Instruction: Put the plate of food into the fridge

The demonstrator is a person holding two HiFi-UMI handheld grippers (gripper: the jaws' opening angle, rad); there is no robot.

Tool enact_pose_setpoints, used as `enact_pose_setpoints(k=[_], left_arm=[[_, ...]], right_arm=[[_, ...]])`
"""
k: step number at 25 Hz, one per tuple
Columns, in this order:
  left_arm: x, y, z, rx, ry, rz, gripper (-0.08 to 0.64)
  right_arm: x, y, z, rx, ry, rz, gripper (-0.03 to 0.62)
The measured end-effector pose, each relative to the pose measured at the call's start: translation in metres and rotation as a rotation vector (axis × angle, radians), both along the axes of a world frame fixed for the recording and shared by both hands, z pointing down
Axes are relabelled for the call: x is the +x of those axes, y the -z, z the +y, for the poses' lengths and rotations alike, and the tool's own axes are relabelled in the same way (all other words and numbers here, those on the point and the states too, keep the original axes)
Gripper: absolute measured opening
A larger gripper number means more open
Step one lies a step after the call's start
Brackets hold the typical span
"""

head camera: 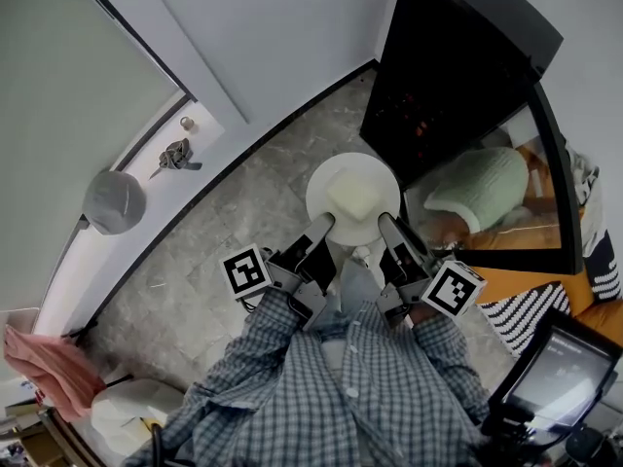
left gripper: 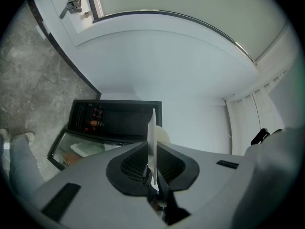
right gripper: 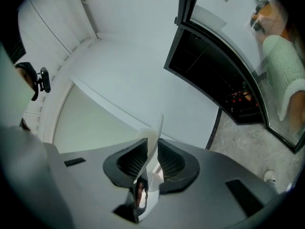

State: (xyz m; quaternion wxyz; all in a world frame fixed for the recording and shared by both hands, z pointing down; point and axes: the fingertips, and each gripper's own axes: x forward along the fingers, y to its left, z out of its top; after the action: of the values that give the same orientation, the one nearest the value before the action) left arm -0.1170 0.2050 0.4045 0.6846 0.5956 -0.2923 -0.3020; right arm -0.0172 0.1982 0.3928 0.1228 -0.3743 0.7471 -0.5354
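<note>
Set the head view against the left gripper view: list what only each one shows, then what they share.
Only the head view: the pale food on top of the plate, the right gripper on its rim, a grey cap and a pink cloth. Only the left gripper view: the plate's rim edge-on, pinched between the jaws of the left gripper. Both: the plate, the dark fridge and the grey stone floor.

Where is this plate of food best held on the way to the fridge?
By the thin rim of the plate on its near edge, from your side, jaws above and below. The left tool and right tool clamp it there now, spaced apart. It is flat with the food mid-plate, so two rim grips should keep it level.
</note>
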Motion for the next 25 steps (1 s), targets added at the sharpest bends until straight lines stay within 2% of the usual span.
enact_pose_setpoints(k=[5,10,19,25], left_arm=[[0.008,0.008,-0.011,0.02,-0.013,-0.007,0.043],[0.029,-0.006,-0.047,-0.004,0.0,-0.007,0.043],[0.031,-0.006,-0.069,-0.018,0.032,-0.013,0.043],[0.063,-0.012,-0.105,-0.019,0.042,-0.033,0.044]], right_arm=[[0.007,0.007,-0.01,0.008,-0.008,-0.007,0.072],[0.029,-0.007,-0.047,-0.009,0.01,-0.003,0.072],[0.031,-0.005,-0.073,-0.016,0.043,-0.009,0.072],[0.063,-0.014,-0.109,-0.026,0.055,-0.028,0.072]])
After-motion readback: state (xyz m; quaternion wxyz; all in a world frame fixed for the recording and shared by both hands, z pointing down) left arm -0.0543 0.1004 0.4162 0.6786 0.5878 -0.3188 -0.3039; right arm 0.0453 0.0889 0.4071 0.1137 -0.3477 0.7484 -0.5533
